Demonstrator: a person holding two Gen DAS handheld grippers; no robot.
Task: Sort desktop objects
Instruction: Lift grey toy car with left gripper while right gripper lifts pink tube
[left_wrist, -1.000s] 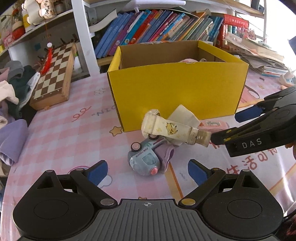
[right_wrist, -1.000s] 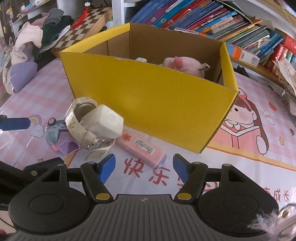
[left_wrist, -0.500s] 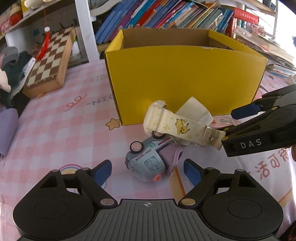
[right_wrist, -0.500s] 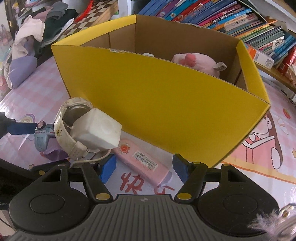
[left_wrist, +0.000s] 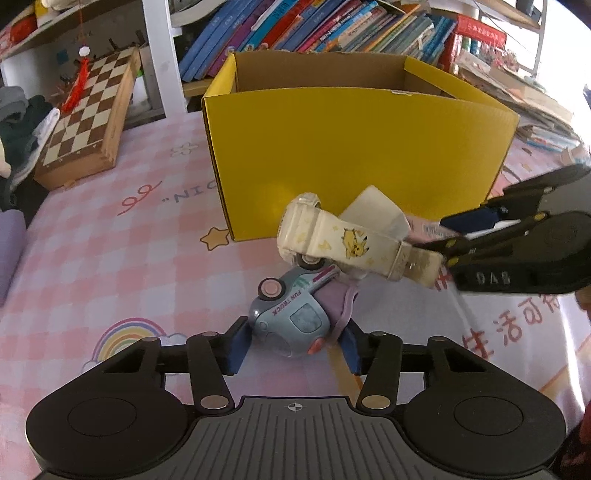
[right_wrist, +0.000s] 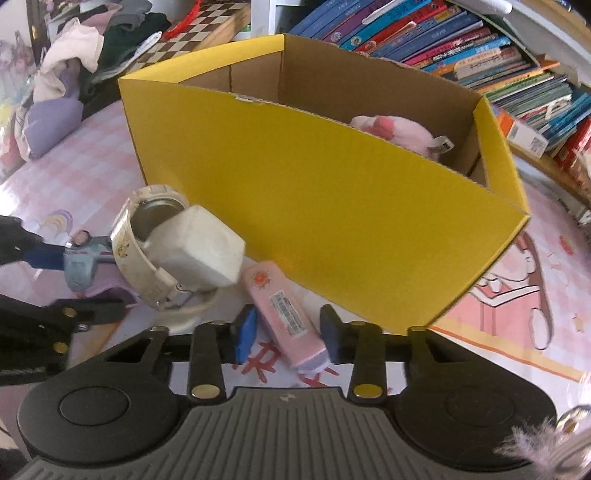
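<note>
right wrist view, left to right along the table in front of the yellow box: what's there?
Left gripper's blue finger → blue toy truck → white watch with its white block → pink tube, between the right gripper's jaws.

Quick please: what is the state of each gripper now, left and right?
Left gripper: jaws closing around the blue toy truck.
Right gripper: shut on the pink bar.
</note>
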